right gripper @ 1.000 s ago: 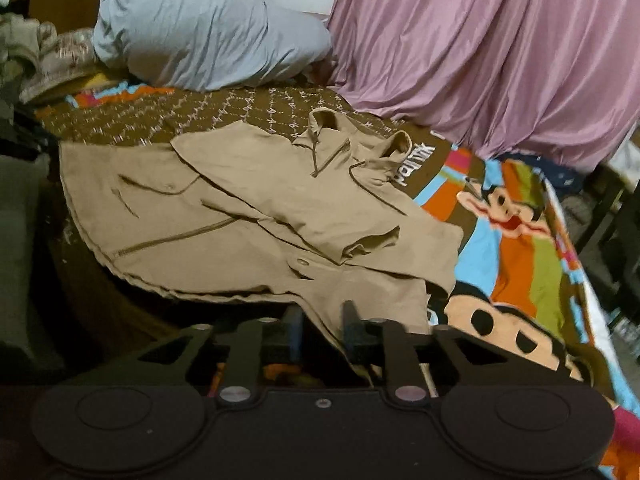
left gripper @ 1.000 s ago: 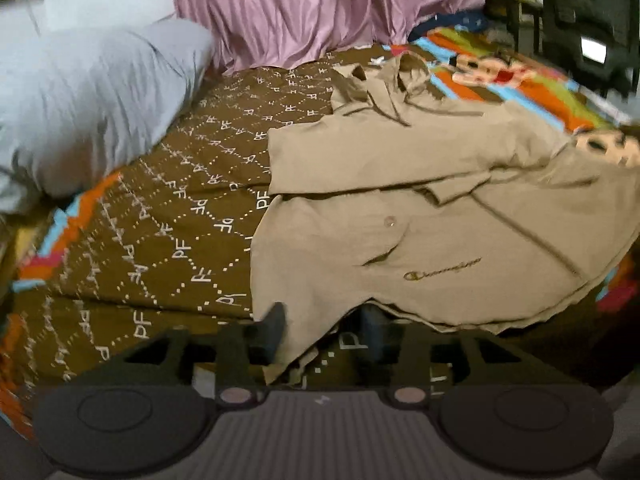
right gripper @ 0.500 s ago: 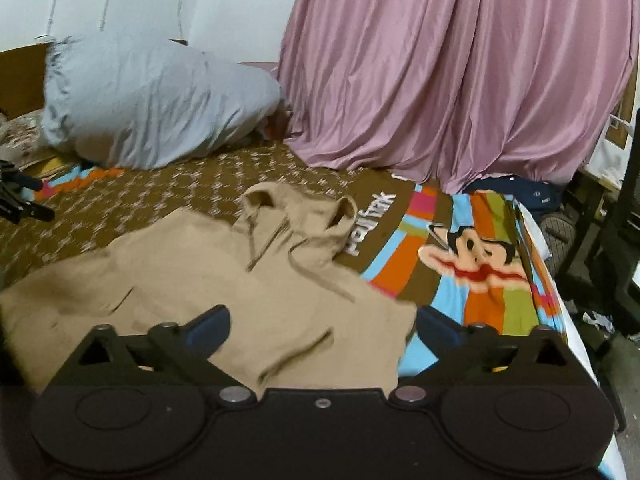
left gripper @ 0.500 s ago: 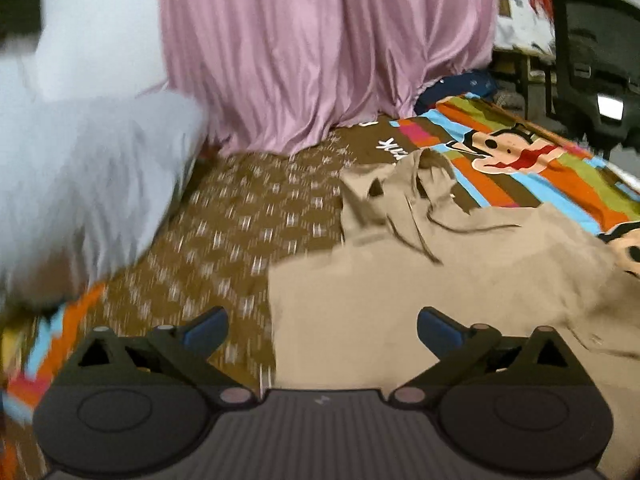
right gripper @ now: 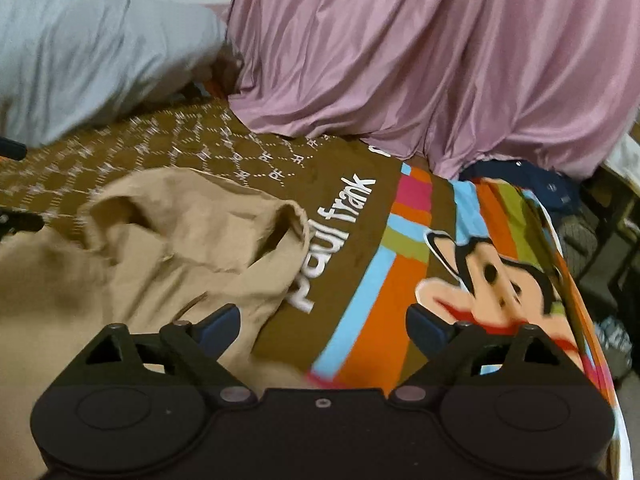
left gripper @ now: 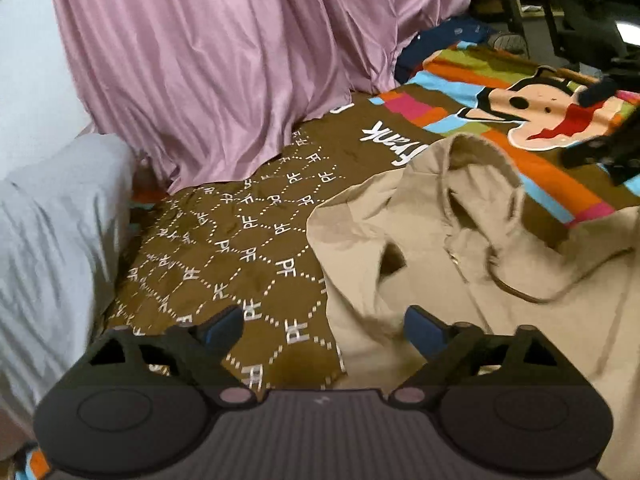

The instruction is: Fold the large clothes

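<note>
A tan hoodie (left gripper: 440, 240) lies flat on the bed, its hood (right gripper: 180, 248) toward the pink curtain. My left gripper (left gripper: 324, 328) hovers over the hoodie's left shoulder edge. Its jaws stand wide and are closing, with only the cloth edge and bedspread below them and nothing pinched. My right gripper (right gripper: 323, 325) hovers by the hood's right side. Its jaws are also wide and closing, the left fingertip (right gripper: 222, 322) over tan cloth and the rest over bedspread. Neither grips anything.
The brown and striped cartoon bedspread (left gripper: 240, 248) covers the bed. A grey pillow (left gripper: 52, 240) lies at the left, and the pink curtain (right gripper: 440, 60) hangs behind. Dark blue cloth (left gripper: 440, 40) and a desk and chair (left gripper: 580, 0) stand off the right edge.
Both grippers were nearly shut at the hoodie's bottom hem a second ago. They have since let go, opened wide and swept up the garment to the hood end.
</note>
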A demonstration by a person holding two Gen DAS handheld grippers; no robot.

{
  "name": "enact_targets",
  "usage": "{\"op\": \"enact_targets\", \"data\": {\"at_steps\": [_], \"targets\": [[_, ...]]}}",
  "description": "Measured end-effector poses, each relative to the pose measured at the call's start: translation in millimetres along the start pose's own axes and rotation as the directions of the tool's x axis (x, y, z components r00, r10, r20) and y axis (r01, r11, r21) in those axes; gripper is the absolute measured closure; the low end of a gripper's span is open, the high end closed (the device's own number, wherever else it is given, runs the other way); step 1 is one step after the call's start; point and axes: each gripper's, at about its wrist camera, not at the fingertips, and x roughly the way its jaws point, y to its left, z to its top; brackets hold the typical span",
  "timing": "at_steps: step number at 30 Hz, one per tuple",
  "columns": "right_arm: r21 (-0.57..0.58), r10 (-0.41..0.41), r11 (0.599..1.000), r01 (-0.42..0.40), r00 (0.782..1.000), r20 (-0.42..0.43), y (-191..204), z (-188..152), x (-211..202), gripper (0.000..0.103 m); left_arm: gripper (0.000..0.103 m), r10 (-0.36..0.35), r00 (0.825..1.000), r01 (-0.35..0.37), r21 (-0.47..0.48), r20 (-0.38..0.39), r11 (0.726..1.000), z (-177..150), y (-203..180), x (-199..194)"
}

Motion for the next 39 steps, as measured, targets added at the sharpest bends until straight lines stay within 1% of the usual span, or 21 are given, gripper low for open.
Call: {"op": "enact_targets", "data": {"at_steps": [5, 7, 8, 9, 10, 11, 12, 13, 14, 16, 17, 20, 21, 22, 26, 28, 29, 32, 34, 36, 39], "targets": [[-0.011, -0.044, 0.999, 0.045, 0.999, 0.005, 10, 25, 80, 0.018, 0.028, 0.002, 1.0, -0.003, -0.08, -0.011, 0.997, 19, 13, 38], [-0.007, -0.07, 0.998, 0.07, 0.997, -0.025, 12, 32, 109, 0.023, 0.043, 0.044, 0.999, -0.045, -0.079, -0.02, 0.996, 24, 14, 48], [-0.01, -0.084, 0.996, 0.083, 0.996, -0.04, 14, 33, 120, 0.026, 0.06, 0.06, 0.998, -0.061, -0.083, -0.023, 0.995, 26, 14, 52], [-0.016, -0.101, 0.995, 0.1, 0.993, -0.054, 15, 34, 129, 0.032, 0.076, 0.074, 0.997, -0.077, -0.097, -0.032, 0.992, 28, 17, 56], [-0.013, -0.112, 0.994, 0.111, 0.992, -0.058, 16, 36, 135, 0.037, 0.085, 0.075, 0.996, -0.08, -0.134, -0.042, 0.988, 28, 22, 58], [0.002, -0.113, 0.994, 0.114, 0.992, -0.047, 14, 37, 136, 0.052, 0.099, 0.066, 0.997, -0.073, -0.19, -0.044, 0.979, 25, 29, 58], [0.037, -0.103, 0.994, 0.105, 0.994, -0.035, 11, 38, 135, 0.072, 0.099, 0.059, 0.997, -0.068, -0.247, -0.043, 0.967, 21, 36, 57], [0.091, -0.074, 0.993, 0.076, 0.997, -0.025, 5, 39, 131, 0.082, 0.099, 0.054, 0.998, -0.061, -0.31, -0.029, 0.949, 15, 46, 53], [0.15, -0.049, 0.987, 0.05, 0.999, -0.007, -2, 38, 124, 0.099, 0.1, 0.036, 0.999, -0.036, -0.386, -0.007, 0.922, 6, 57, 49], [0.291, -0.003, 0.957, -0.015, 0.998, 0.061, -21, 34, 103, 0.099, 0.1, -0.009, 1.0, 0.011, -0.551, 0.008, 0.835, -14, 85, 45], [0.382, 0.02, 0.923, -0.049, 0.997, 0.079, -35, 30, 93, 0.1, 0.1, -0.038, 0.999, 0.033, -0.643, 0.006, 0.765, -28, 102, 45], [0.644, 0.115, 0.747, -0.166, 0.986, 0.121, -80, 5, 75, 0.101, 0.1, -0.174, 0.98, 0.173, -0.83, 0.093, 0.53, -67, 142, 49], [0.689, 0.156, 0.694, -0.207, 0.978, 0.136, -89, -4, 70, 0.101, 0.1, -0.182, 0.978, 0.181, -0.85, 0.102, 0.495, -73, 145, 46], [0.698, 0.174, 0.682, -0.219, 0.975, 0.137, -90, -10, 64, 0.101, 0.1, -0.178, 0.979, 0.176, -0.856, 0.101, 0.486, -76, 145, 43], [0.451, 0.09, 0.879, -0.152, 0.984, 0.156, -49, -19, 22, 0.1, 0.1, -0.138, 0.981, 0.19, -0.824, 0.137, 0.534, -90, 136, 25], [0.357, 0.052, 0.925, -0.129, 0.975, 0.216, -34, -27, -3, 0.1, 0.1, -0.133, 0.972, 0.234, -0.813, 0.192, 0.533, -103, 136, 13], [0.325, 0.042, 0.938, -0.122, 0.97, 0.241, -30, -32, -14, 0.1, 0.1, -0.128, 0.968, 0.25, -0.804, 0.216, 0.54, -108, 134, 7], [0.164, -0.003, 0.985, -0.048, 0.955, 0.297, -8, -51, -44, 0.1, 0.1, -0.102, 0.965, 0.253, -0.749, 0.242, 0.612, -118, 124, -10], [0.038, -0.02, 0.999, 0.009, 0.95, 0.312, 7, -68, -55, 0.1, 0.1, -0.097, 0.963, 0.255, -0.731, 0.253, 0.633, -127, 118, -16], [-0.036, -0.027, 0.999, 0.04, 0.955, 0.294, 17, -86, -56, 0.1, 0.1, -0.095, 0.97, 0.231, -0.718, 0.225, 0.657, -134, 110, -16], [-0.147, -0.05, 0.986, 0.083, 0.976, 0.214, 30, -107, -38, 0.099, 0.1, -0.069, 0.987, 0.149, -0.678, 0.144, 0.72, -138, 92, -9]]}}
